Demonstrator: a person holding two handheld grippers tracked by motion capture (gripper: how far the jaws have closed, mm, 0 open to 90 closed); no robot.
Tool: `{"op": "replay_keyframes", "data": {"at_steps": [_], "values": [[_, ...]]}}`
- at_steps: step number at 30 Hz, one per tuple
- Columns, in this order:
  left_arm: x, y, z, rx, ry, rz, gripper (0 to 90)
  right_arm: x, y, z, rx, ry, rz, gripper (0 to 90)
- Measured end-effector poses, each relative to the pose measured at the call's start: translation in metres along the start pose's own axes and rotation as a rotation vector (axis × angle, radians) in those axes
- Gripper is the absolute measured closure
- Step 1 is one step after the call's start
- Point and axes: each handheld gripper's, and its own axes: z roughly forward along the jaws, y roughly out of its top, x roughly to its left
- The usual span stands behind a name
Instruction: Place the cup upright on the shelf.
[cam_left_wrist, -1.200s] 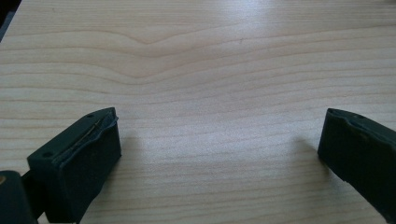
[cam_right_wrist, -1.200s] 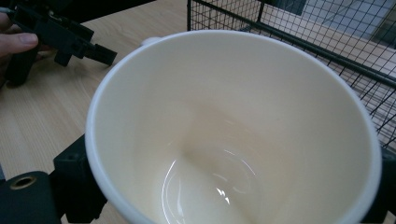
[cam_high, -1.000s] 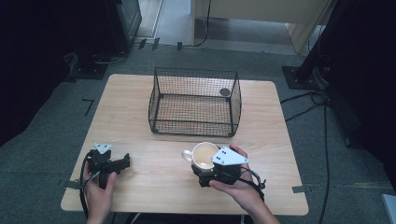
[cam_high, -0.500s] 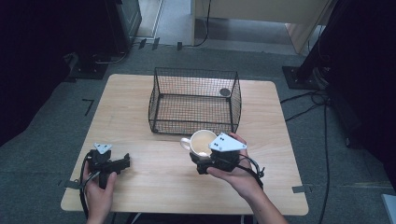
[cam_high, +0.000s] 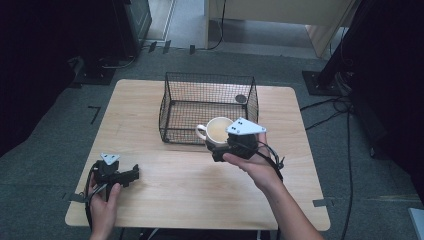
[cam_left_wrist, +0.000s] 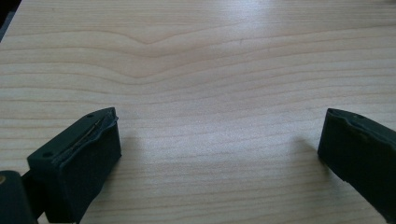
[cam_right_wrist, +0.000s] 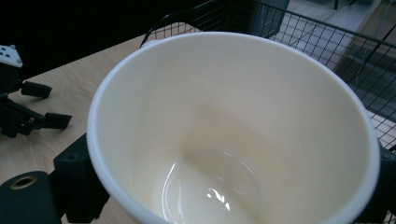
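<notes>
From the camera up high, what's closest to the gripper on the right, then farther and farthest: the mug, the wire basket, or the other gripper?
1. Mug: held in the right gripper, touching it.
2. Wire basket: just behind the mug, mid-table.
3. Left gripper: far off at the table's near left corner, jaws apart.

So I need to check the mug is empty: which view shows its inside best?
The right gripper view: the mug is seen from above, its inside empty and glossy. The high view shows the mug small, held by the right gripper near the wire basket.
</notes>
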Motion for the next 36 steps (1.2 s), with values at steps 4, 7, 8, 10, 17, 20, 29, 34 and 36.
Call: {"op": "replay_keyframes", "data": {"at_steps": [4,7,8,10,17,20,29,34,36], "values": [[0.0,0.0,0.0,0.0,0.0,0.0,0.0,-0.007,0.008,0.005,0.005,-0.014,-0.003,8.8],[0.0,0.0,0.0,0.0,0.0,0.0,0.0,-0.014,0.018,0.011,0.006,-0.039,-0.012,8.8],[0.0,0.0,0.0,0.0,0.0,0.0,0.0,-0.015,0.02,0.013,0.002,-0.044,-0.013,8.8],[0.0,0.0,0.0,0.0,0.0,0.0,0.0,-0.019,0.023,0.015,-0.007,-0.049,-0.016,8.8],[0.0,0.0,0.0,0.0,0.0,0.0,0.0,-0.035,0.033,0.02,-0.019,-0.079,-0.005,8.8],[0.0,0.0,0.0,-0.001,0.0,0.001,0.0,-0.042,0.036,0.027,-0.012,-0.094,0.001,8.8],[0.0,0.0,0.0,-0.001,0.0,0.0,0.0,-0.061,0.038,0.056,-0.019,-0.106,0.034,8.8],[0.0,0.0,0.0,0.0,0.0,0.001,0.0,-0.07,0.038,0.07,-0.019,-0.103,0.018,8.8],[0.0,0.0,0.0,0.0,0.0,0.001,0.0,-0.074,0.039,0.075,-0.023,-0.088,0.031,8.8]]}}
